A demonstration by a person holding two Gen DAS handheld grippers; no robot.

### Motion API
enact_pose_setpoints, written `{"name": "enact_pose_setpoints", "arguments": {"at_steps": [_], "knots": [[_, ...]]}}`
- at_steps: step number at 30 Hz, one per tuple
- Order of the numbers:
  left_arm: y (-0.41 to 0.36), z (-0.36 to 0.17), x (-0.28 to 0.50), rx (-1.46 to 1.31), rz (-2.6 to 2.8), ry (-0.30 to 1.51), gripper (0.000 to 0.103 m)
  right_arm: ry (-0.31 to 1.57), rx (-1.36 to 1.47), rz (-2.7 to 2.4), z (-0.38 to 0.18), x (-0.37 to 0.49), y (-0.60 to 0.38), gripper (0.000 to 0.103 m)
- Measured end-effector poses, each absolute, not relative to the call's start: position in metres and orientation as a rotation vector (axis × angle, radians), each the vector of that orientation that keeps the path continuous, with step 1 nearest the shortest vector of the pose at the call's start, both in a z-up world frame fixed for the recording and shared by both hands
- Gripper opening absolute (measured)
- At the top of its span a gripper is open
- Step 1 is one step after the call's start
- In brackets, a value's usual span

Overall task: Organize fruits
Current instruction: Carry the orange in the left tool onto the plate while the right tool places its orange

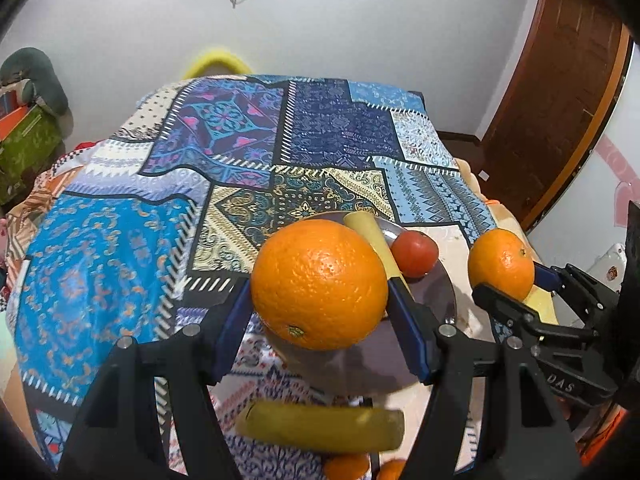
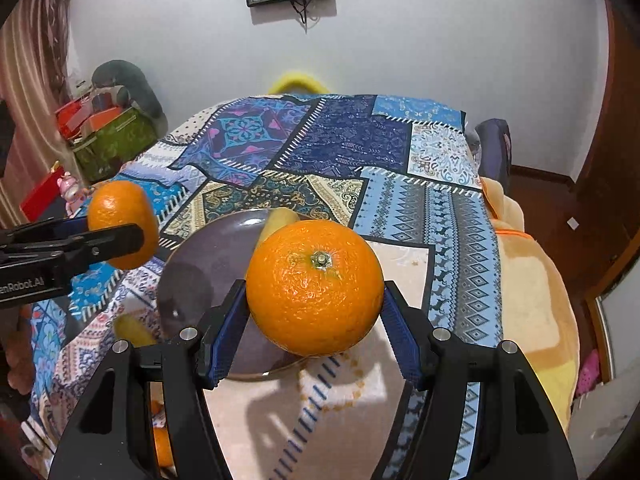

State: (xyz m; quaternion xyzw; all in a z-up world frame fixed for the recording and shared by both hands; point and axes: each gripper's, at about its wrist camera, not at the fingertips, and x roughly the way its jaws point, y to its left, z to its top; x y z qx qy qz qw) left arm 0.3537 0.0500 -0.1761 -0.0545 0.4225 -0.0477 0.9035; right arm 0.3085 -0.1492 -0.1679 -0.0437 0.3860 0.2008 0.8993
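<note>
Right wrist: left gripper (image 2: 116, 236) side reads "enRobot.AI", clamping orange (image 2: 120, 222).

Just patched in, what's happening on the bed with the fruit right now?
Each hand's tongs grip an orange above the patterned cloth: the left tongs hold one orange, the right tongs another orange. Both are over or beside the dark plate, which already carries a banana and a red fruit. Another banana lies on the cloth nearer the camera.

2 oranges (image 1: 319, 284) (image 2: 315, 287) bright orange, plate (image 1: 440, 284) dull purple, cloth (image 1: 332, 136) blue patchwork (paisley, diamonds).
</note>
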Motion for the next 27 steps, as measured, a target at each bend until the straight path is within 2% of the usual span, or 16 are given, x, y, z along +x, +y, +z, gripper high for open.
{"name": "enact_pose_setpoints", "arguments": {"at_steps": [16, 27], "knots": [[0.037, -0.229, 0.413, -0.069, -0.119, 1.005, 0.067, 0.878, -0.113, 0.440, -0.208, 0.330, -0.137, 0.062], [0.038, -0.233, 0.415, -0.080, -0.101, 1.029, 0.067, 0.884, -0.110, 0.442, -0.211, 0.331, -0.134, 0.064]]}}
